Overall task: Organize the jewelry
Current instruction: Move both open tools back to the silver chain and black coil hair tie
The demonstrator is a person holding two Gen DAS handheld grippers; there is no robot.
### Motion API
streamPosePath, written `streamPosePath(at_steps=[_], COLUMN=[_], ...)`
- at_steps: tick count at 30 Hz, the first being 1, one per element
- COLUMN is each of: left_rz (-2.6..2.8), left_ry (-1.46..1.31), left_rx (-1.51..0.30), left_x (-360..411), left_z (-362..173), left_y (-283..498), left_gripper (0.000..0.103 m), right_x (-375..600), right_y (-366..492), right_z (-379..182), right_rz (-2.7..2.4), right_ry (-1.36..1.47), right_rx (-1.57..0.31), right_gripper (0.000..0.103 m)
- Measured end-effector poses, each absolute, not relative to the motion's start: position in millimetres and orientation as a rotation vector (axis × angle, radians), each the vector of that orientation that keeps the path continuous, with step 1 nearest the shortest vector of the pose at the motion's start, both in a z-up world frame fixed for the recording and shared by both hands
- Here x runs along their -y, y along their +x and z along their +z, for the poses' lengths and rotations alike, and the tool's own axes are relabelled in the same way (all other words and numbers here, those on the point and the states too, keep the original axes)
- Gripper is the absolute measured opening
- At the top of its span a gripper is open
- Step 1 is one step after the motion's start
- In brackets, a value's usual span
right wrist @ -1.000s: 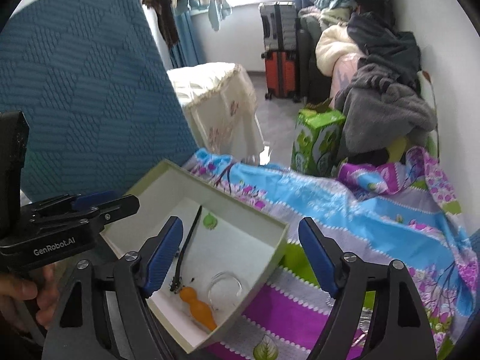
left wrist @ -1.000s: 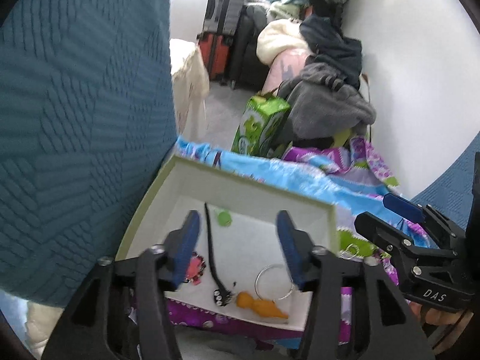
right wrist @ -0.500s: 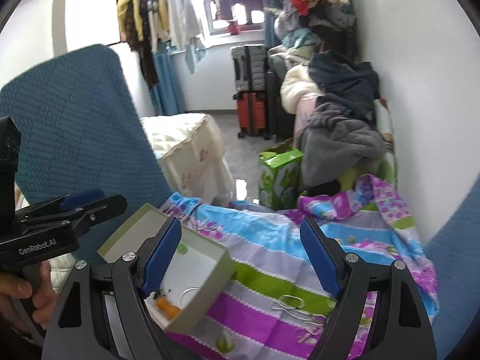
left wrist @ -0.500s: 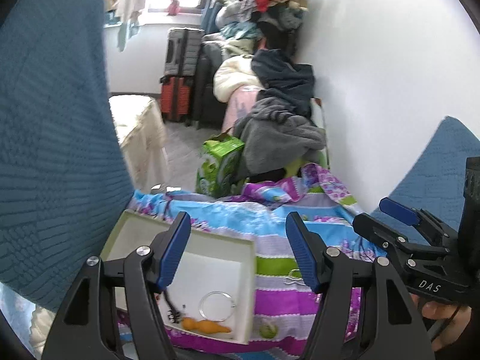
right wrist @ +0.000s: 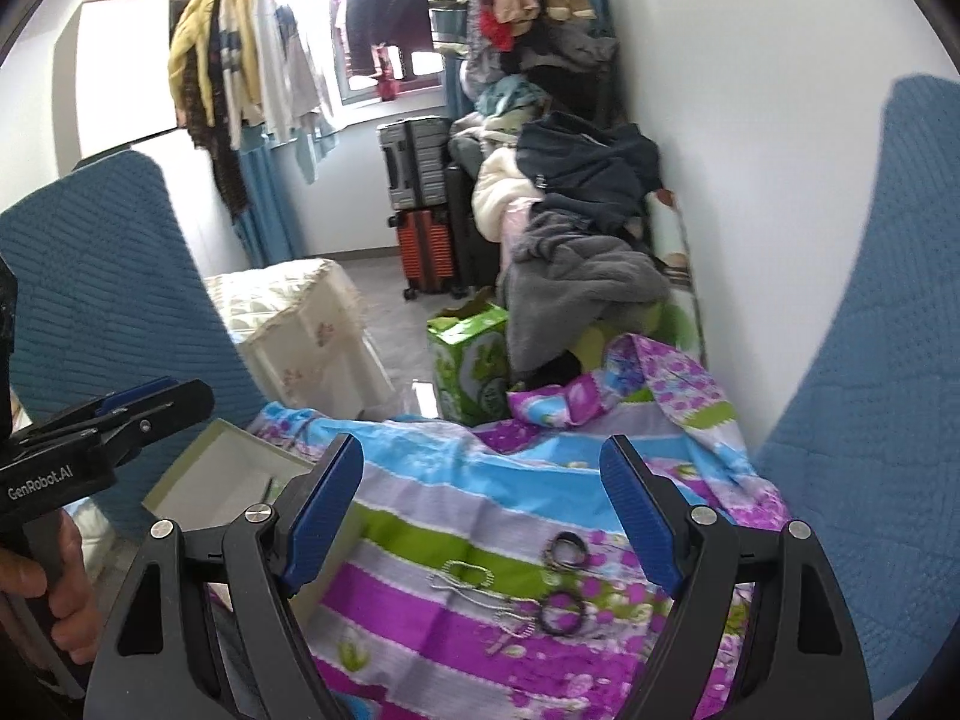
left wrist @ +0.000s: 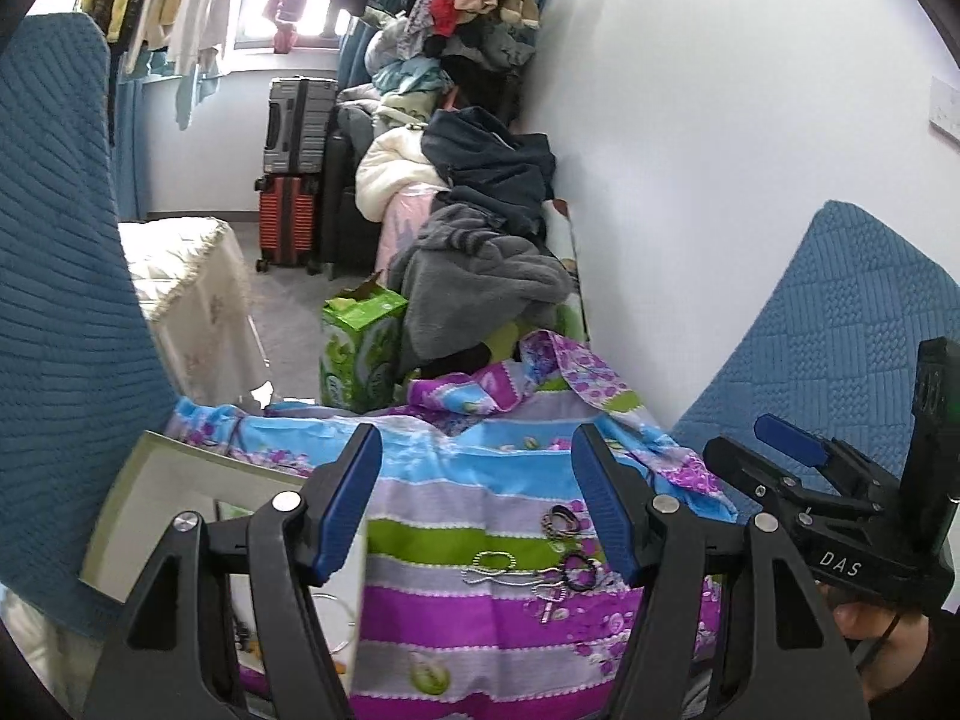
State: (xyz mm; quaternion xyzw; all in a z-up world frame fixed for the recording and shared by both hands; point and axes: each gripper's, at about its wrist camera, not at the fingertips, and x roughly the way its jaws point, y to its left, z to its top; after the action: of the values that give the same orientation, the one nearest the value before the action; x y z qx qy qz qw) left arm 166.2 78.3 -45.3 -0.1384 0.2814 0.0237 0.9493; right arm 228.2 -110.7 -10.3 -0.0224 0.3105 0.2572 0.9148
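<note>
- A blue quilted chair back (right wrist: 108, 300) is standing at the far left, and my left hand (right wrist: 54, 594) is gripping the black handle of its tool just in front of it.
- The open white box (left wrist: 180, 498) is sitting at the left edge of the striped floral cloth (left wrist: 480, 510); a thin clear ring (left wrist: 339, 624) and a bit of orange are showing inside it, mostly hidden behind my left finger.
- I am holding my left gripper (left wrist: 477, 510) with its blue pads (left wrist: 348, 510) standing apart and nothing between them, hovering over the cloth just right of the box.
- A silver chain (left wrist: 498, 570) with a looped end is lying on the green and purple stripes in the middle of the cloth.
- Dark hair ties (right wrist: 564, 549) are lying just right of the chain, one pair higher on the cloth and another ring (right wrist: 561, 612) lower, touching the chain's tail.
- I am keeping my right gripper (right wrist: 480, 510) wide apart and empty as well, framing the chain and hair ties from above without touching them.
- Beyond the cloth, a green carton (right wrist: 474, 360) is standing on the floor beside a heap of grey and navy clothes (right wrist: 582, 252), with suitcases (right wrist: 420, 204) stacked behind.
- A second blue chair back (right wrist: 870, 390) is filling the far right.
</note>
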Motion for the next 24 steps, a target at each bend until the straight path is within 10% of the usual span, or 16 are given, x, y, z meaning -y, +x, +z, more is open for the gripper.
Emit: streamPosePath(at_steps=[12, 24], left_rz=[-0.058, -0.104], left_ry=[-0.249, -0.26], left_rx=[-0.663, -0.869], left_x=[-26, -2], left_z=[-99, -202], left_y=[199, 232], left_gripper=[0.064, 0.058], right_x=[173, 185], right_y=[231, 244], right_z=[-62, -160], right_rz=[0.421, 0.4], right_ry=[0.008, 0.025], right_rx=[-0.69, -0.871], right_gripper=[0.079, 0.043])
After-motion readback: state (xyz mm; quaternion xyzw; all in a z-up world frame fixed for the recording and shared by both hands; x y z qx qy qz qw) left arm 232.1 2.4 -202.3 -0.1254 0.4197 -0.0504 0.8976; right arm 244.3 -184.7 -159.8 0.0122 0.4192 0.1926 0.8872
